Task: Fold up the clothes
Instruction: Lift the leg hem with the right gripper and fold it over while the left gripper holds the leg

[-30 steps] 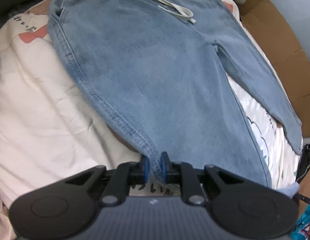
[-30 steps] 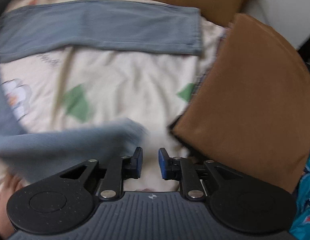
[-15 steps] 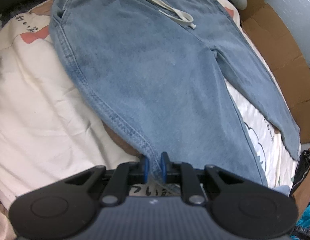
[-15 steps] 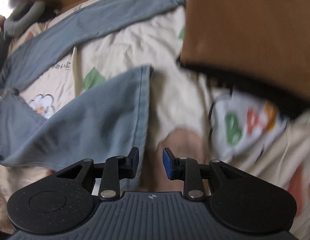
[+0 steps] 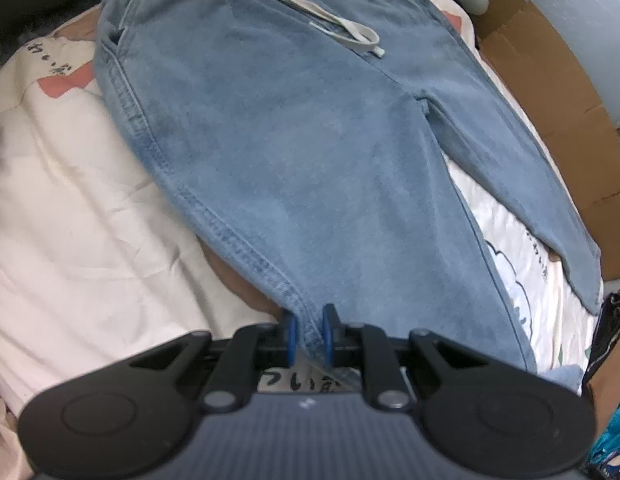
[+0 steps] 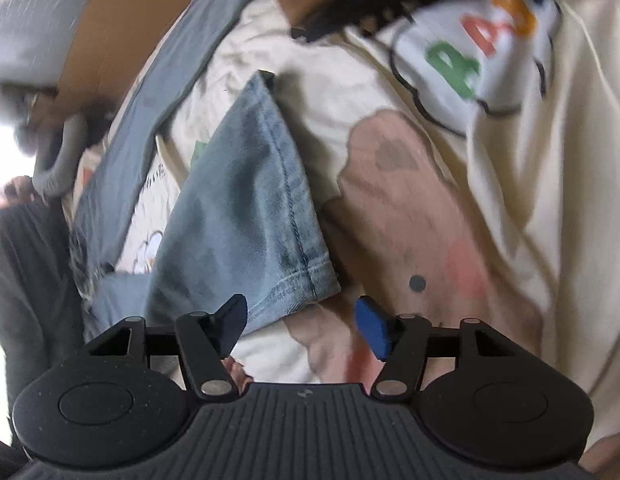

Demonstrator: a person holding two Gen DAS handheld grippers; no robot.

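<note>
Jeans (image 5: 310,152), light blue denim, spread flat on a bed with a cream cartoon-print cover (image 5: 69,208), waistband far, legs splayed toward the camera. Left tongs (image 5: 307,336) closed on the outer side seam of the near leg. Right tongs (image 6: 301,324) wide open, gripping nothing, poised just short of that leg's hem (image 6: 293,292). Judged as mid-step: taking hold of one leg to carry it across onto the other, far leg (image 6: 157,92). Next move calls for closing the right tongs on the hem, then lifting both grips together so the denim stays taut. White drawstring (image 5: 330,20) lying on the front. Cover shows coloured letters, seemingly "BA" (image 6: 474,44); small handwritten-style characters elsewhere, unreadable. Cardboard (image 5: 550,92) beside the bed.
</note>
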